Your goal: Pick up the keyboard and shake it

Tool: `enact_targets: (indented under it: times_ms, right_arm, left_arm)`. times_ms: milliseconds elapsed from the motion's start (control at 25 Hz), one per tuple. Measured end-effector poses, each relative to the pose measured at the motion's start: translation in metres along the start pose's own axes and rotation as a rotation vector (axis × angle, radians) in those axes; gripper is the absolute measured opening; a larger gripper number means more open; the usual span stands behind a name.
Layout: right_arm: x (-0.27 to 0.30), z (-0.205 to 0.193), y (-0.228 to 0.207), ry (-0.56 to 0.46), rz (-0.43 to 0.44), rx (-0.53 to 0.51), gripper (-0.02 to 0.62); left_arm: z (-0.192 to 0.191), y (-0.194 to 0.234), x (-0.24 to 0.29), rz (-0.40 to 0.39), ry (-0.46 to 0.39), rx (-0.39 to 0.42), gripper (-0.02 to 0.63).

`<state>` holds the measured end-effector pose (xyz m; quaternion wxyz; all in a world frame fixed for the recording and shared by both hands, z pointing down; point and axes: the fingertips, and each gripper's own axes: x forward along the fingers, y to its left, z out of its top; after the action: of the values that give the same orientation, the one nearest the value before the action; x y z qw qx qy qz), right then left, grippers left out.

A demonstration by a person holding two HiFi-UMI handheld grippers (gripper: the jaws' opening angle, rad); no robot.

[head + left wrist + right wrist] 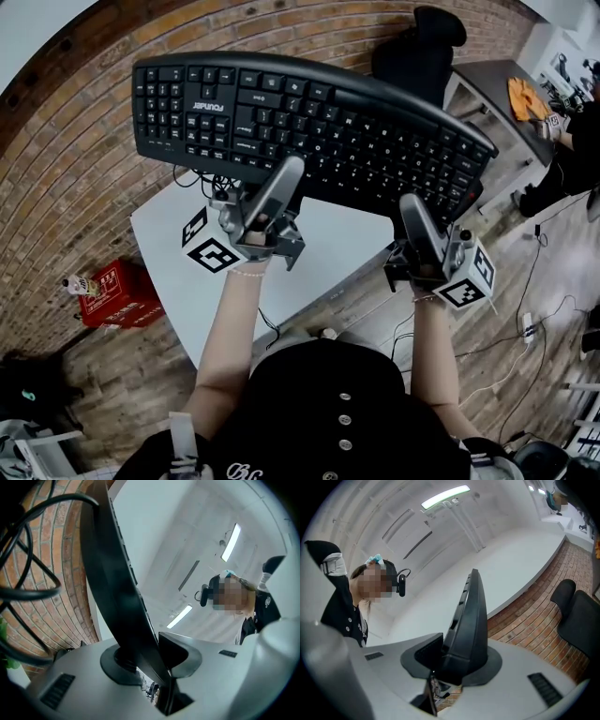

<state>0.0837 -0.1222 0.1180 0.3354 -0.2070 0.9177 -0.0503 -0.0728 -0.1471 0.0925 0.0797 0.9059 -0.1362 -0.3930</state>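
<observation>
The black keyboard (309, 122) is lifted clear of the white table (178, 253), keys facing up toward me, held by its near edge. My left gripper (284, 183) is shut on that edge left of the middle. My right gripper (413, 214) is shut on it near the right end. In the left gripper view the keyboard (112, 588) rises edge-on from between the jaws of the left gripper (151, 663), and its cable (28, 588) loops at the left. In the right gripper view the keyboard (471, 620) stands edge-on, clamped in the right gripper (452, 660).
The keyboard's cable (202, 178) hangs down to the table's far edge. A red crate (117, 295) sits on the wooden floor at the left. A black chair (422, 47) stands behind the keyboard. Another desk (497, 84) and a person (577, 141) are at the far right.
</observation>
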Motion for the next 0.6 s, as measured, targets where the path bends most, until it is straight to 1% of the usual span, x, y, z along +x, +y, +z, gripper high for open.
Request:
enact_targets:
  times_ms: [200,360,600]
  right_arm:
    - [-0.0034,0.0061,0.0039,-0.019,0.016,0.007,0.129]
    - [-0.0047,0.0035,0.0013,-0.034,0.037,0.004,0.129]
    - [-0.0027,0.003,0.0005,-0.035,0.039,0.018,0.129]
  left_arm:
    - [0.0,-0.0086,0.0054,0.0,0.014,0.019,0.124]
    - [-0.0006,-0.0085,0.0052,-0.014,0.02,0.032,0.123]
    - [0.0016,-0.0092,0.0052,-0.008,0.027,0.039,0.123]
